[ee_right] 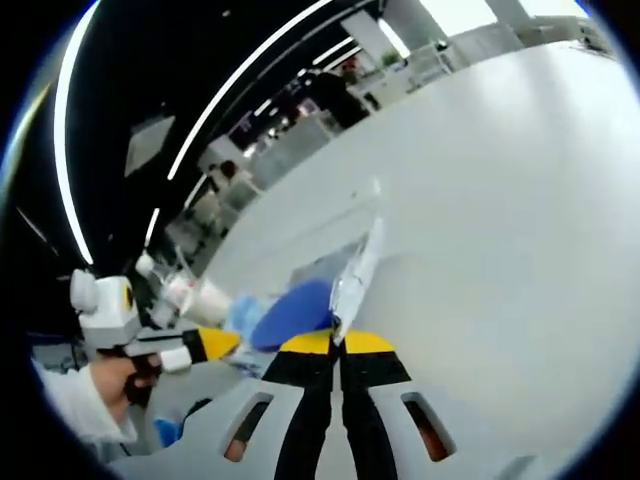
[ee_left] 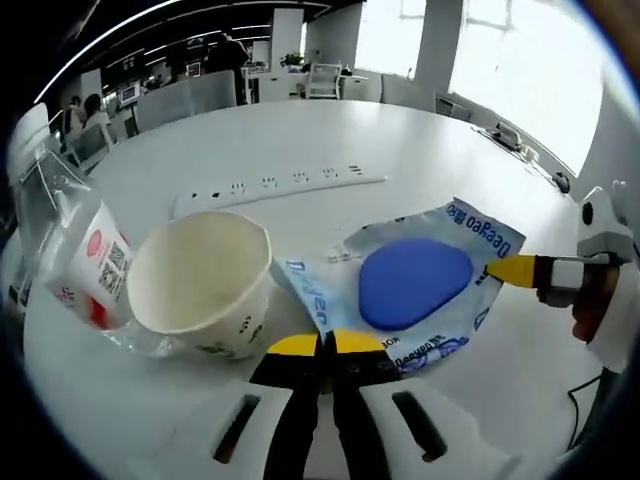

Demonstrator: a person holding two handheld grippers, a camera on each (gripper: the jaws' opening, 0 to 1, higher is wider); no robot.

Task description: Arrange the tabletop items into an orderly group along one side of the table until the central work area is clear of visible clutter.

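While both tools gripped the crinkled blue-and-white Deeyeo packet (ee_left: 420, 285) at opposite edges, it lay on the smooth white round surface (ee_left: 400, 140). The left tool (ee_left: 320, 343) and right tool (ee_right: 340, 342) had jaws closed on its glossy film. A cream paper cup (ee_left: 205, 285) lay tipped just beside it, near a white power strip (ee_left: 280, 185). An open-plan office lay beyond.
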